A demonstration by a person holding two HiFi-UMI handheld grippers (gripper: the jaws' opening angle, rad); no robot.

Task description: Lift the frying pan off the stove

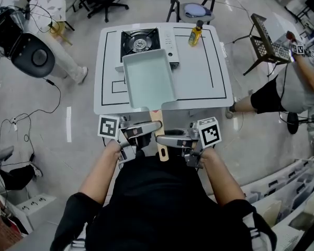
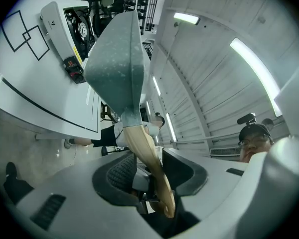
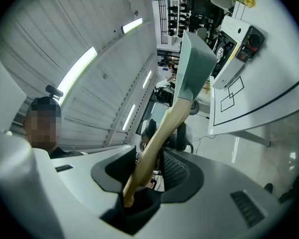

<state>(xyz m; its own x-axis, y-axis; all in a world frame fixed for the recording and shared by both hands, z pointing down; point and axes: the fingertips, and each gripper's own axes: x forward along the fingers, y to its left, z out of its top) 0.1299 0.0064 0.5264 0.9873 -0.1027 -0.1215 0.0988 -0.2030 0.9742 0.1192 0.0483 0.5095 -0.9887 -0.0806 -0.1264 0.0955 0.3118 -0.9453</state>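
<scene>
Pan [image 1: 149,77]: rectangular, pale teal, speckled underside, flat wooden handle [image 1: 158,132]. Left claw [image 1: 145,132] and right claw [image 1: 166,139] both clamped on handle from opposite sides, ribbed pads against wood. Pan ahead of claws, raised over white counter [image 1: 204,82]; its far edge hid front of stove [image 1: 142,41]. Stove lettering unreadable.

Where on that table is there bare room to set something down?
Bare: the white table, right half, bordered by the white gas stove, the yellow bottle and the pale green rectangular frying pan. Crowded: the left side, only a narrow strip beside stove and pan.
</scene>
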